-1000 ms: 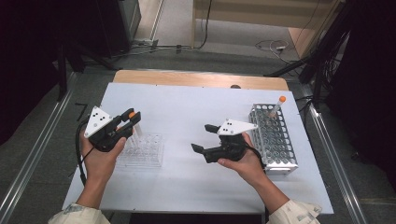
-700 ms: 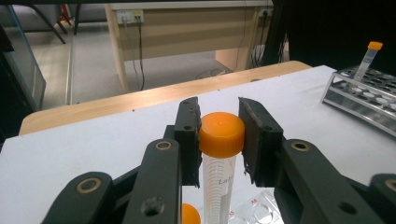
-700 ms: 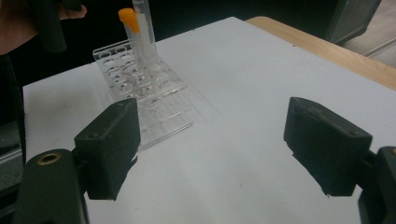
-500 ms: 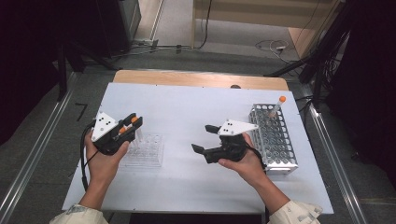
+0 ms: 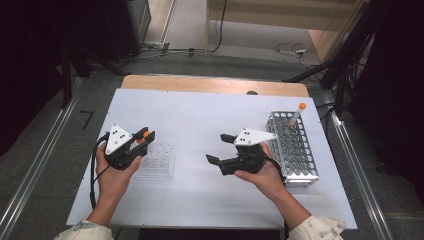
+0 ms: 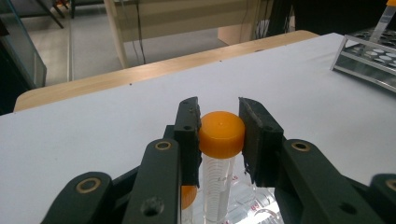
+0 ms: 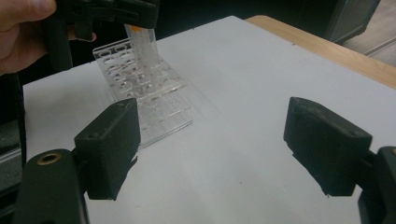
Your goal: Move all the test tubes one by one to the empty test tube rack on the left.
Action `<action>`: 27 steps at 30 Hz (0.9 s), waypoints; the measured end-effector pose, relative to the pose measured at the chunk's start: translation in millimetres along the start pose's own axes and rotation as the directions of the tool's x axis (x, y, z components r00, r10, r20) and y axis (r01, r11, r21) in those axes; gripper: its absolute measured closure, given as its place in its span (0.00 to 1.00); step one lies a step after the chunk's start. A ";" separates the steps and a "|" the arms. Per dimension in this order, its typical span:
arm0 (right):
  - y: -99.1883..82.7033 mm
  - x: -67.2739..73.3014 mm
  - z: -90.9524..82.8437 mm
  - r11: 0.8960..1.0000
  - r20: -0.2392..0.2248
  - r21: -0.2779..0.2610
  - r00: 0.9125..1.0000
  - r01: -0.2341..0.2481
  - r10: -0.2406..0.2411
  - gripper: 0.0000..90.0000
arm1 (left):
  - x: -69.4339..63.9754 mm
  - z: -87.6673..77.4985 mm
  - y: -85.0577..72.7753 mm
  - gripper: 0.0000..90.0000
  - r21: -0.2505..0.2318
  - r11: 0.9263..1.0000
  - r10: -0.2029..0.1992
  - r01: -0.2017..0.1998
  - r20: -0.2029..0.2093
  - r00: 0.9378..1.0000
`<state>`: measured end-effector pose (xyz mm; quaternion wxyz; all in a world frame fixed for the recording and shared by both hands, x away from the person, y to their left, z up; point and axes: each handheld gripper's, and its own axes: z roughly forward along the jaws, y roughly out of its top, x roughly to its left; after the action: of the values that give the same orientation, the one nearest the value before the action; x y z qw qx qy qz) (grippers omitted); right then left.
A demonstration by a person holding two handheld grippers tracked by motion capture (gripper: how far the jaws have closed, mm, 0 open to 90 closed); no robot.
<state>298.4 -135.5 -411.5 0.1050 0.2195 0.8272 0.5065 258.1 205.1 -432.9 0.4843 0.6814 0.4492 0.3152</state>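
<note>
The left gripper (image 5: 146, 135), near the tabletop's (image 5: 200, 120) left edge, has its fingers (image 6: 189, 135) clamped on the orange cap of a tube (image 6: 219, 154). The tube hangs upright, long axis vertical, directly over the clear rack (image 5: 157, 161), so the move is straight down. The right gripper (image 5: 220, 149) waits wide open and empty, well apart.

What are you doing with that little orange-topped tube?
A person holds a grabbing tool in each hand at a white table. The left tool is clamped on a clear tube with an orange cap, holding it upright over a clear plastic rack. The right tool hangs open and holds nothing. Farther right stands a metal rack with another orange-capped tube in it.
</note>
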 end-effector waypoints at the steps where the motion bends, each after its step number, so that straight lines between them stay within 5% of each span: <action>1: -0.2 0.0 0.2 1.000 -0.001 -0.001 1.000 0.001 -0.001 0.19 | 0.3 0.4 -0.4 0.78 0.000 1.000 -0.001 0.001 -0.001 1.000; 14: -0.5 0.7 -0.1 1.000 -0.001 0.003 1.000 -0.002 0.002 0.20 | 1.1 0.6 -1.3 0.78 0.010 1.000 -0.009 0.009 0.004 1.000; 27: -0.5 -0.7 -2.8 1.000 0.007 -0.005 1.000 -0.004 0.004 0.19 | -2.1 -4.1 3.5 0.51 -0.026 0.997 -0.074 0.075 0.029 0.997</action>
<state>297.8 -138.2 -410.6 0.1077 0.2227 0.8251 0.5080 254.8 204.3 -428.3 0.5112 0.6620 0.4630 0.2934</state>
